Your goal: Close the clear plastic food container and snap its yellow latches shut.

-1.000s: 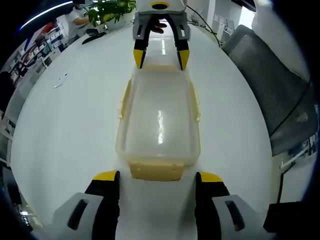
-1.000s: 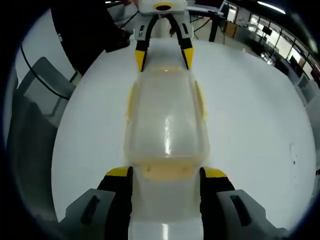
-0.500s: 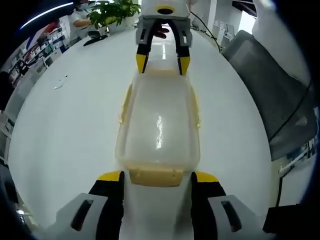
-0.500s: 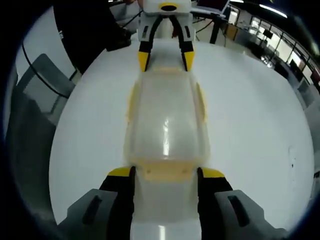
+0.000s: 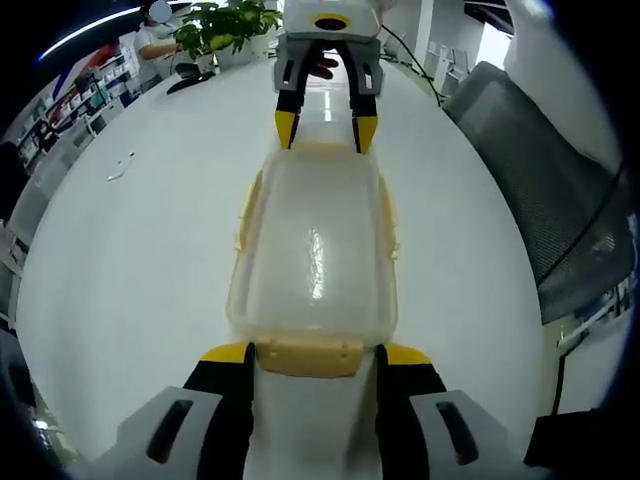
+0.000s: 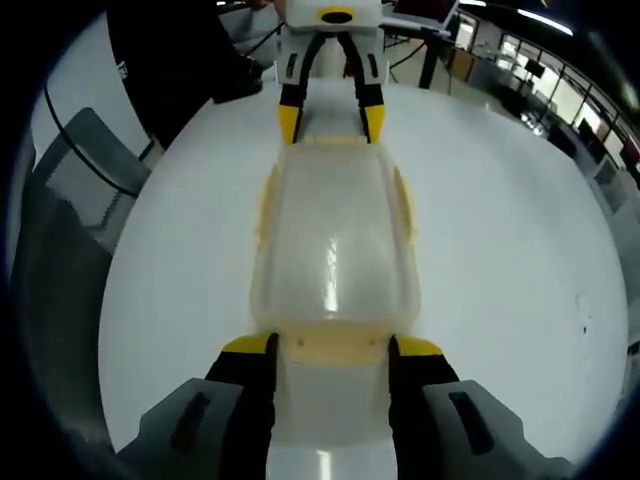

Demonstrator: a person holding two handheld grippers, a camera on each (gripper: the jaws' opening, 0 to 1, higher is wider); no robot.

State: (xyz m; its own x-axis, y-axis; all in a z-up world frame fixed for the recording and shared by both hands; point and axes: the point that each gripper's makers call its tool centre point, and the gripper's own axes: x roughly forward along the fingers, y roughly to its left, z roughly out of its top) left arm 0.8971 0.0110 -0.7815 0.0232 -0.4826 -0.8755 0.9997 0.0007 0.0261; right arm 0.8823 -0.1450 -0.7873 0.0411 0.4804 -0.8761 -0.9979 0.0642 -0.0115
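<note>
Jaws of my left gripper (image 5: 312, 352) stand apart, flanking one end latch (image 5: 307, 355) of the clear container (image 5: 315, 250); my right gripper (image 6: 330, 346) brackets the opposite latch (image 6: 330, 343) likewise. The container lies lid-on across the white table (image 5: 130, 260), a grey chair (image 5: 545, 170) beside, a plant (image 5: 225, 20) beyond.

clear container (image 5: 315, 250), lid on, yellow latches (image 5: 308, 355) seemingly down
</note>
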